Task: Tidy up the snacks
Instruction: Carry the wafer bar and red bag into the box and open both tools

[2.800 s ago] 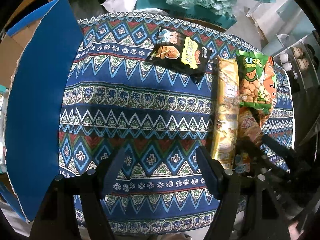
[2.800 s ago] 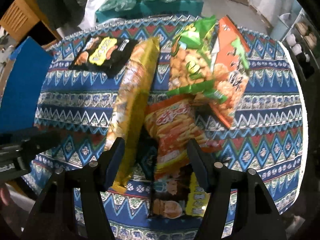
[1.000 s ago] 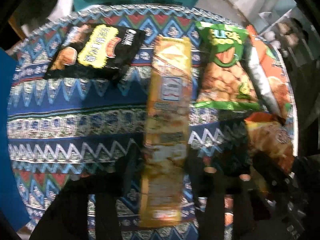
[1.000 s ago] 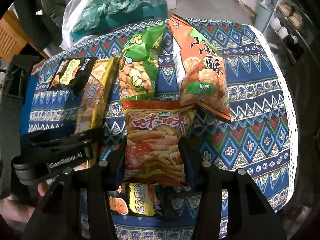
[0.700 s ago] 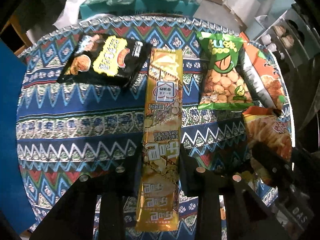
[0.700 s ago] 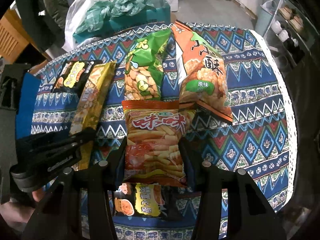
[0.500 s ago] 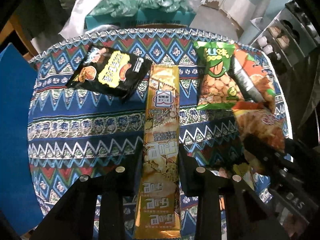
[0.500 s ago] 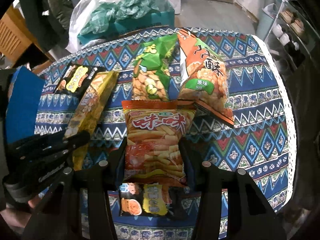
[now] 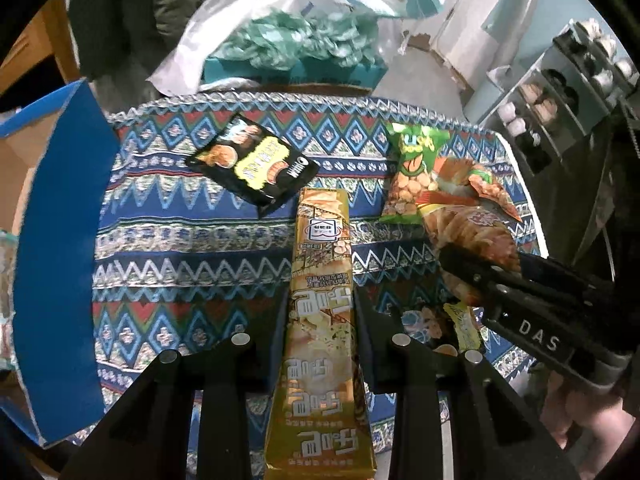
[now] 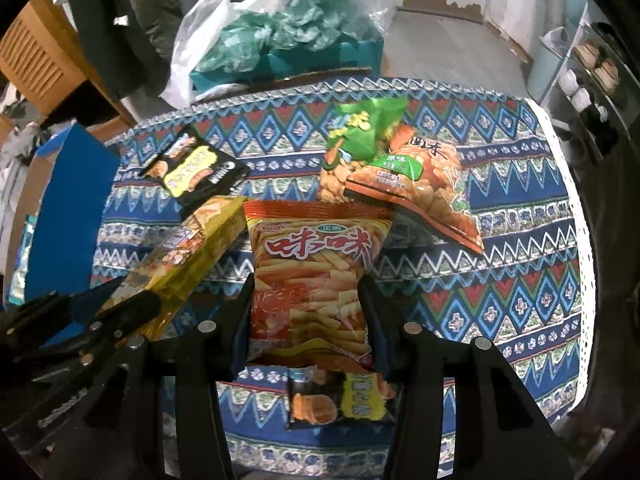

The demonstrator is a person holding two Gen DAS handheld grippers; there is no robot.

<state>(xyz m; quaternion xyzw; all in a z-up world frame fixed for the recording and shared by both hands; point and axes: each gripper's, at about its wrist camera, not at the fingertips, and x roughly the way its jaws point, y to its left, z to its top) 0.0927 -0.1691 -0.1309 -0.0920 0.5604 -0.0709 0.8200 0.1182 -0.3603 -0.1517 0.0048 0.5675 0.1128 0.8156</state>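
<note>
Left wrist view: left gripper (image 9: 320, 316) clamps the long gold foil snack pack (image 9: 322, 320); right gripper (image 10: 306, 308) clamps the orange crinkly chip bag (image 10: 312, 268). Both now hang higher above the patterned tablecloth (image 9: 180, 236) than a second ago.

Tablecloth (image 9: 192, 240) was blue, red, white zigzag-and-diamond weave. Long snack pack (image 9: 322, 320) gold. Stick-snack bag (image 10: 308, 276) orange-red. Peanut bag (image 9: 412, 168) green. Small packet (image 9: 256, 166) black with yellow. Box flap (image 9: 56, 240) plain blue.
</note>
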